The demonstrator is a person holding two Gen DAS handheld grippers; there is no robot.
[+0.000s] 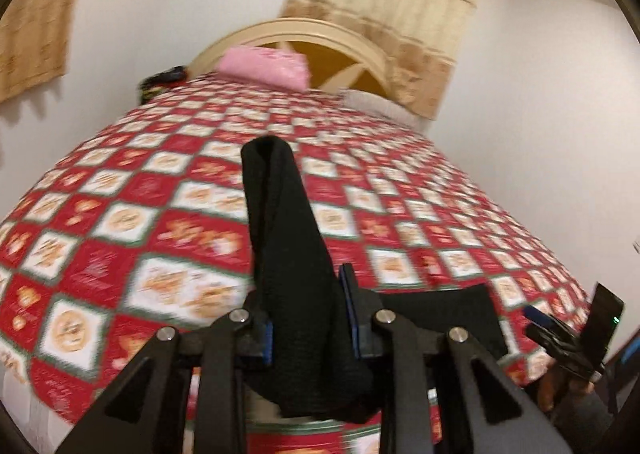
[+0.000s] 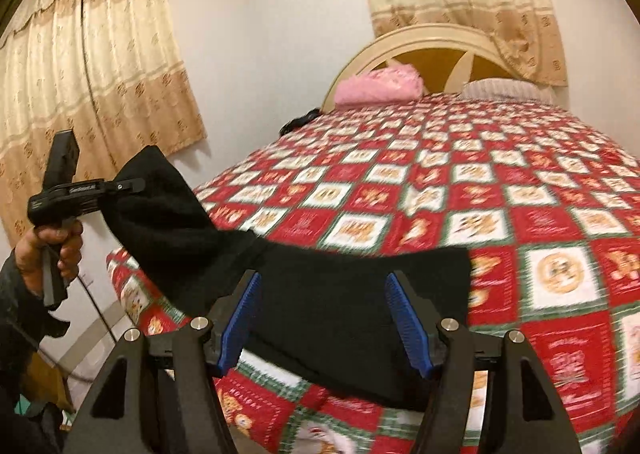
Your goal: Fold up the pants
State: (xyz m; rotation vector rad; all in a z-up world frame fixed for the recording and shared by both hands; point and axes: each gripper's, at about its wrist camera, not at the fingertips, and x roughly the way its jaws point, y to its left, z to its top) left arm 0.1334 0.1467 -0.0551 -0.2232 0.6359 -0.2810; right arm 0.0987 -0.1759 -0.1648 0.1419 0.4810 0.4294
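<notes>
Black pants lie across the near end of the bed, one end lifted off to the left. In the left wrist view my left gripper is shut on a bunched fold of the pants, which sticks up between its blue pads. In the right wrist view a hand holds the left gripper raised, with the cloth hanging from it. My right gripper stands open. Its blue pads are apart on either side of the flat part of the pants and do not press on it. The right gripper also shows at the edge of the left view.
The bed has a red, white and green checked cover and a curved cream headboard. A pink pillow and a striped pillow lie at its head, with a dark object at the far left edge. Curtains hang left.
</notes>
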